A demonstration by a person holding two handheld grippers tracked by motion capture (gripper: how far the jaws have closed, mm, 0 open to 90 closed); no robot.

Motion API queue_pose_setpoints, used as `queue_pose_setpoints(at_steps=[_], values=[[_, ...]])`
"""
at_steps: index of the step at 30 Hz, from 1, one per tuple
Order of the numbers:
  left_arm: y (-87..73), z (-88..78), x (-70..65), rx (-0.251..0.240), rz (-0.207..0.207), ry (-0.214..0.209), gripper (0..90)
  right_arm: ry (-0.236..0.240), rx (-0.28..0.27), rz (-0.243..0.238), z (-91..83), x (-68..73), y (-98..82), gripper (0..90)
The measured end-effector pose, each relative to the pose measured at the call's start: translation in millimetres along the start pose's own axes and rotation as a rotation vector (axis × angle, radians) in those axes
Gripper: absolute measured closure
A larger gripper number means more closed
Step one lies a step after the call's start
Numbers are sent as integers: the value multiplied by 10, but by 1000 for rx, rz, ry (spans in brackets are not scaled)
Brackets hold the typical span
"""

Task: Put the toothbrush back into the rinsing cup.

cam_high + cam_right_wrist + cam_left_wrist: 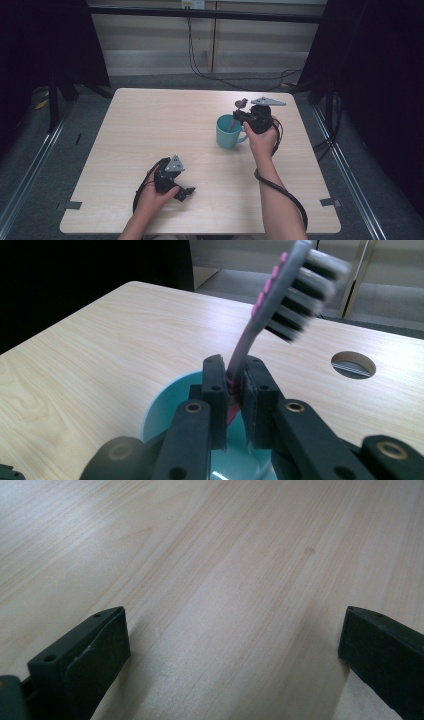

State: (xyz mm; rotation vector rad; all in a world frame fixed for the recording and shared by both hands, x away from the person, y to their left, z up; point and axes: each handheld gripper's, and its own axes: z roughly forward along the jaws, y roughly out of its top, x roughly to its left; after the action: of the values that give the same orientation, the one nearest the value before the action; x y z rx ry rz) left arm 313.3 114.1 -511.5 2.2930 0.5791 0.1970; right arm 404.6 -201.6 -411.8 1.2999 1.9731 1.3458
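Observation:
A teal mug stands right of the table's middle, its handle toward my right hand. My right gripper hangs over the mug's far rim, shut on a pink-handled toothbrush. In the right gripper view the jaws pinch the toothbrush at its neck, with the grey bristled head up and the handle reaching down into the mug. My left gripper rests low near the table's front, left of centre. Its jaws stand wide apart in the left gripper view, bare wood between the fingertips.
The light wooden table has a round cable hole beyond the mug. Black frame posts and dark curtains stand at both sides. Cables hang at the back wall. Tape marks sit at the table's front corners.

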Motion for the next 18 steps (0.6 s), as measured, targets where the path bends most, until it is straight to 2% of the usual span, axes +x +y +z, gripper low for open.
queue_pose_setpoints(at_steps=[18], values=[[1, 0, -3, 0, -3, 6, 0, -17, 13, 17, -91, -57, -151, 806]])
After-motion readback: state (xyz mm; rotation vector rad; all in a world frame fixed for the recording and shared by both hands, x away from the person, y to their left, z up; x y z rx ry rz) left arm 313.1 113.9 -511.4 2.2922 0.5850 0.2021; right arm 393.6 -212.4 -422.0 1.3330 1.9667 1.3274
